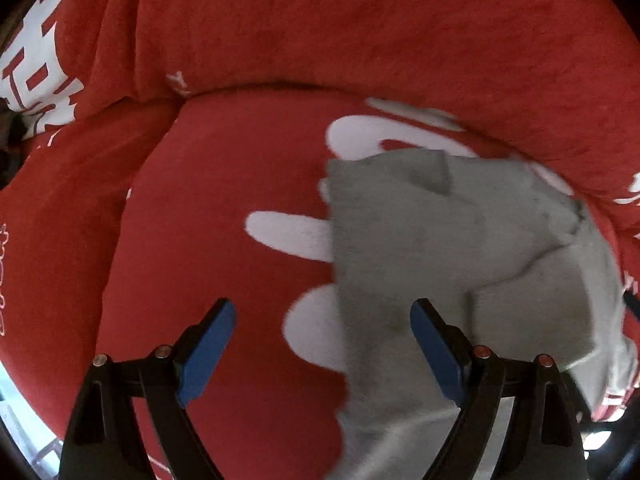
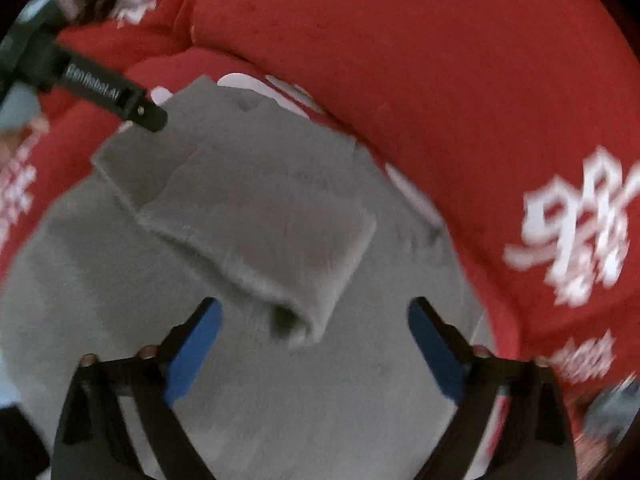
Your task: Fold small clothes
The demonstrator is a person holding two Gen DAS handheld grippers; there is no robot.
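Observation:
A small grey garment lies on a red cushion printed with white characters. My left gripper hangs open above the garment's left edge. Its right finger is over the grey cloth and its left finger over the red fabric, and nothing is pinched. In the right wrist view the grey garment fills the middle, with a flap folded over onto itself. My right gripper stands open above the near corner of that flap, its pads apart from the cloth. A black finger of the left tool reaches in at the top left.
A thick red backrest cushion with white characters curves behind the garment. The same backrest fills the top of the left wrist view. Something pale and blurred shows at the far left edge.

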